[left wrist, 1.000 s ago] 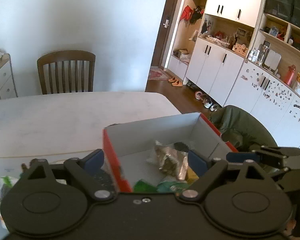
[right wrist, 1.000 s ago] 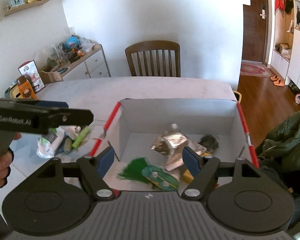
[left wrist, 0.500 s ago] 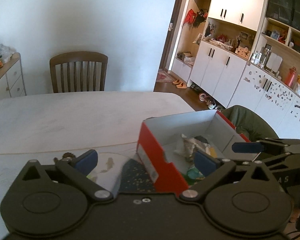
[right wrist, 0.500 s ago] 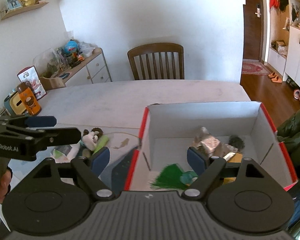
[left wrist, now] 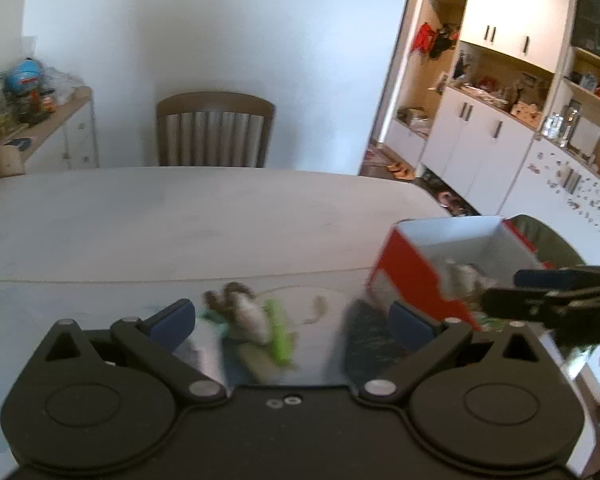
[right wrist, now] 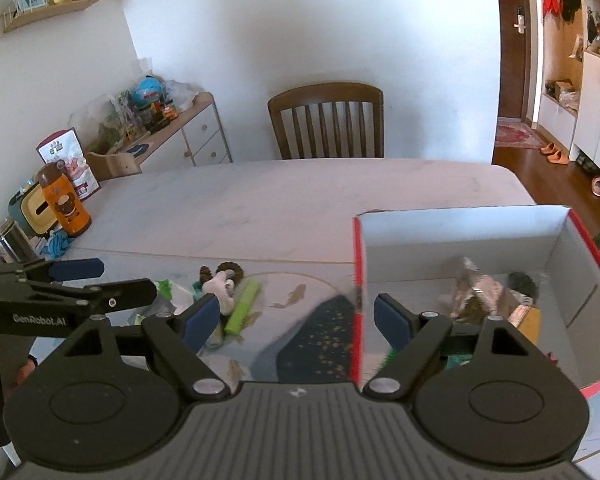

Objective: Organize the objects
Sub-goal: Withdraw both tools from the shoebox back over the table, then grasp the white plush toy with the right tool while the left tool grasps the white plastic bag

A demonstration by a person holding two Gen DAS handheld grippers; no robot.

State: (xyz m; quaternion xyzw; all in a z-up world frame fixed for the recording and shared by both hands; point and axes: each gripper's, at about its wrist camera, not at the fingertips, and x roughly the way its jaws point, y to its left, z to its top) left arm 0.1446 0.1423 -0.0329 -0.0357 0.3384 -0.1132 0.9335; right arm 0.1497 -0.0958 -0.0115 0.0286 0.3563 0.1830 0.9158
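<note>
A red-and-white cardboard box (right wrist: 460, 232) stands on the table at the right, also in the left wrist view as the box (left wrist: 404, 268). In it lie a crinkled foil bag (right wrist: 476, 288), a dark lump and something yellow. Left of the box is a small pile on the table: a plush toy (right wrist: 220, 284) and a green tube (right wrist: 242, 306). The same pile (left wrist: 256, 320), blurred, sits just ahead of my left gripper (left wrist: 292, 320), which is open and holds nothing. My right gripper (right wrist: 296, 318) is open too, straddling the box's left wall from above.
A wooden chair (right wrist: 326, 120) stands at the table's far side. An orange bottle (right wrist: 62, 204) and clutter sit at the left edge. A dark patterned mat (right wrist: 324, 344) lies beside the box. White cabinets (left wrist: 480, 152) line the right wall.
Both grippers have swung left. The box has slid from the middle to the right of both views, and the toy pile now lies ahead of the left gripper. Both stay open.
</note>
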